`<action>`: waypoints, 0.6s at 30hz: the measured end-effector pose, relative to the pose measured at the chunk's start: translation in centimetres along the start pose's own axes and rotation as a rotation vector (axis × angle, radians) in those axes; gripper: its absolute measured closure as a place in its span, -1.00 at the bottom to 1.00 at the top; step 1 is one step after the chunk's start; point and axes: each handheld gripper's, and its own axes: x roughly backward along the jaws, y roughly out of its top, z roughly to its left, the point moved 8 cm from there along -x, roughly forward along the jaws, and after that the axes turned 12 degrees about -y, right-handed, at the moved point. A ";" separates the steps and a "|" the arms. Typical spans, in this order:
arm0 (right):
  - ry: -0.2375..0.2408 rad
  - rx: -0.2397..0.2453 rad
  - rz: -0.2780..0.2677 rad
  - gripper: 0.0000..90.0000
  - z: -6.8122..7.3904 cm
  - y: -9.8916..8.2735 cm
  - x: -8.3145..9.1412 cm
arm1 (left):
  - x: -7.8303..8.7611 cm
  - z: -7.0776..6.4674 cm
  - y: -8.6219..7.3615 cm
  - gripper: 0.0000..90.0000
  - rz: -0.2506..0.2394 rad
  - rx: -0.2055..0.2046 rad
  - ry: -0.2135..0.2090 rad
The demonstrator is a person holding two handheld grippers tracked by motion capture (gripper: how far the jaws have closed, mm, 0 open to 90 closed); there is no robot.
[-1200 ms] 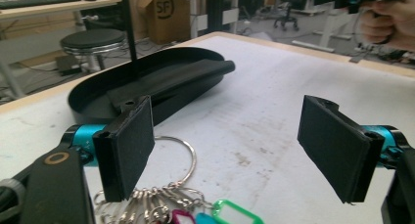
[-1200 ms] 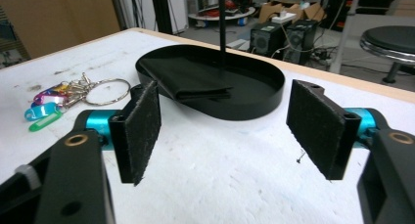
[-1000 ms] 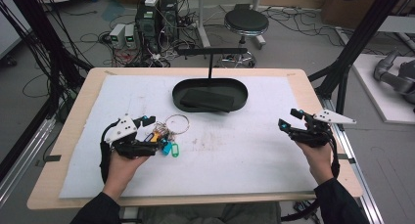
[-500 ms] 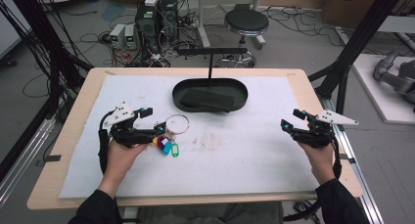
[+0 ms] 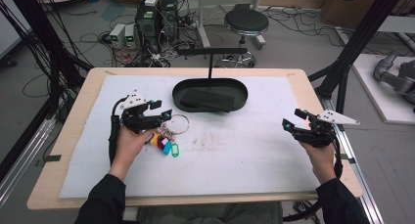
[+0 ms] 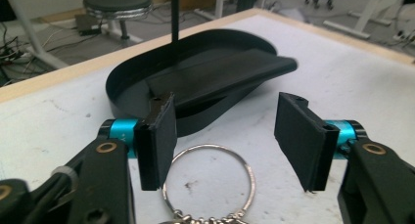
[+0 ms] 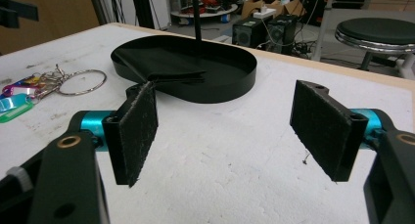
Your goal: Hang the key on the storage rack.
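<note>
Left gripper view: my left gripper (image 6: pixel 235 145) jaws just closing, still apart, key ring (image 6: pixel 208 182) between them, ungripped; right gripper (image 7: pixel 235 131) wide open, empty.

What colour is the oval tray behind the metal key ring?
Black oval tray, clearest in the high view.

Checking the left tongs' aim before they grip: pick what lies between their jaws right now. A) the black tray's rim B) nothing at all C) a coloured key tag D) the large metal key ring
D: in the left gripper view the key ring lies on the table between the left tongs' open jaws, which have just been closing.
</note>
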 end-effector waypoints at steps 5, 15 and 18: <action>0.002 0.000 0.002 -0.41 0.0 0.0 -0.2 | -1.4 1.4 -0.8 0.05 0.051 0.026 0.027; 0.007 0.001 0.004 -0.41 0.1 -0.1 -0.3 | -2.9 3.2 -2.5 0.28 0.128 0.070 0.061; 0.009 0.006 0.012 -0.41 0.2 -0.2 -0.4 | -3.5 3.7 -3.2 0.32 0.161 0.087 0.071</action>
